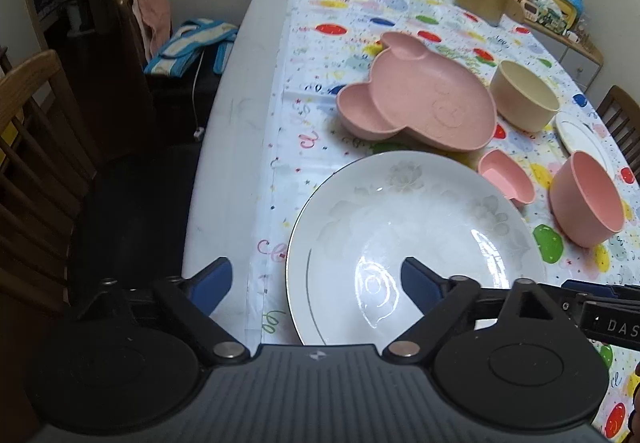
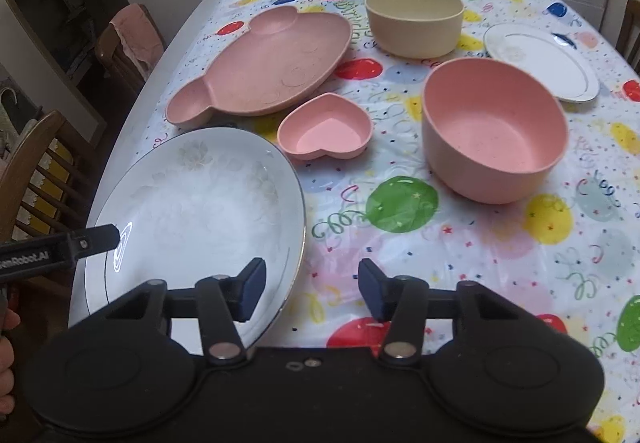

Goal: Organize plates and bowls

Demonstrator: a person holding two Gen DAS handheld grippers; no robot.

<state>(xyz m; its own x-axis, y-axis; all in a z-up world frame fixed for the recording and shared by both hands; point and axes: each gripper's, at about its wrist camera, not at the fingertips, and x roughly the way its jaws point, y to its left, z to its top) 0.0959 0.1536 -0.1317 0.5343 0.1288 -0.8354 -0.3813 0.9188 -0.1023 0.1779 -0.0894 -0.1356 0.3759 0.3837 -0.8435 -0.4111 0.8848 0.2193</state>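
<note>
Both grippers hover with jaws apart, left gripper straddling the near rim of the large white plate on the counter's edge, right gripper beside it, likely readying a lift.

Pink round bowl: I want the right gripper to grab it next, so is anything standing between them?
Nothing visible. The right gripper is open over bare tablecloth, and only cloth lies between it and the pink round bowl. The heart-shaped dish and large white plate sit off to the left.
</note>
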